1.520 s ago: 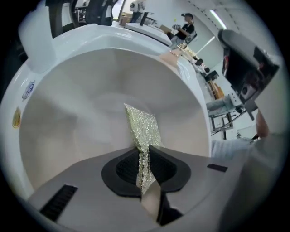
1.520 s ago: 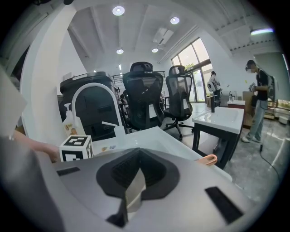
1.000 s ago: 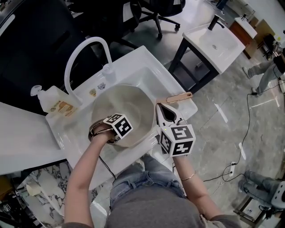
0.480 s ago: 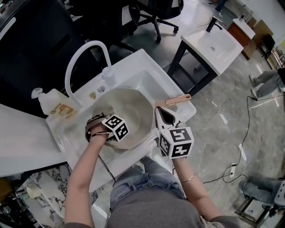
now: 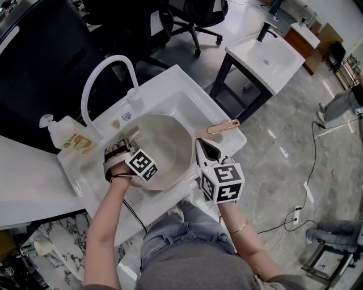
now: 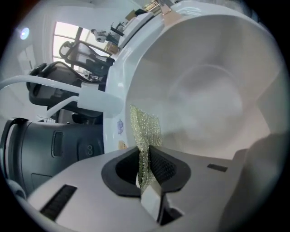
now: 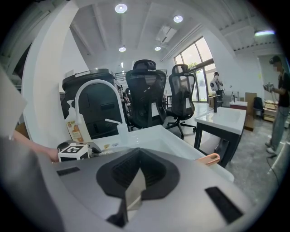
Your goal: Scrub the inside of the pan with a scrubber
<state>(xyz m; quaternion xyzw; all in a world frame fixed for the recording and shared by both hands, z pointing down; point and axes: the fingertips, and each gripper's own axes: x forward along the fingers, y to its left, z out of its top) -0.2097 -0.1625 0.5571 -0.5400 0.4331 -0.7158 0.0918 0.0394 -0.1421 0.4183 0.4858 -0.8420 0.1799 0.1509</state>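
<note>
Item: pan in sink, two hand-held grippers.
Left gripper point(image 6: 145, 159) jaws clamped on gold mesh scrubber point(image 6: 145, 129), set at inner wall of pan point(image 6: 213, 90); right gripper point(image 7: 139, 176) jaws together, empty, beside the pan's rim; white sink point(image 5: 190, 95).

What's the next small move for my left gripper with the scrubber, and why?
Probably draw the scrubber down the pan's wall toward its bottom: the left gripper pinches it up by the left rim, away from the middle.

Bright, even light from ceiling lamps point(image 7: 121, 8) and a window point(image 7: 195, 56) beyond the right jaws; both gripper views bulge, with dark corners.
</note>
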